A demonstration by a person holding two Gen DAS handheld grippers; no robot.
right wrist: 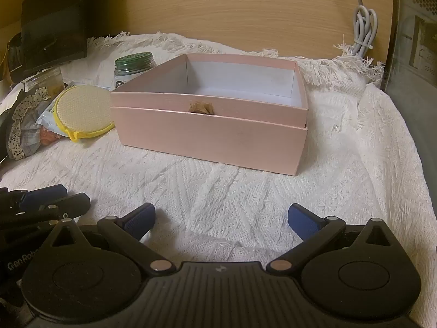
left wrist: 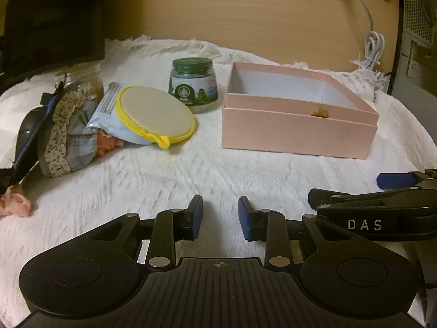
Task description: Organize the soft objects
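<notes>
An open pink box (left wrist: 297,134) (right wrist: 207,139) sits on the white textured cloth (left wrist: 164,175); its white inside shows nothing in it. Left of it lies a pile: a round yellow-rimmed sponge pad (left wrist: 154,113) (right wrist: 82,108), a grey plaid fabric piece with lace trim (left wrist: 68,139) (right wrist: 23,134), an orange fluffy piece (left wrist: 108,142) and a pale blue packet (left wrist: 109,104). A pink fluffy piece (left wrist: 15,205) lies at the far left. My left gripper (left wrist: 220,217) is open and empty, low over the cloth. My right gripper (right wrist: 221,218) is wide open and empty, facing the box.
A green-lidded jar (left wrist: 194,86) (right wrist: 133,64) stands behind the pad. A clear plastic jar (left wrist: 82,79) stands behind the fabric pile. A coiled white cable (left wrist: 372,49) (right wrist: 364,31) lies on the wooden desk at the back right. A dark case stands at the right edge.
</notes>
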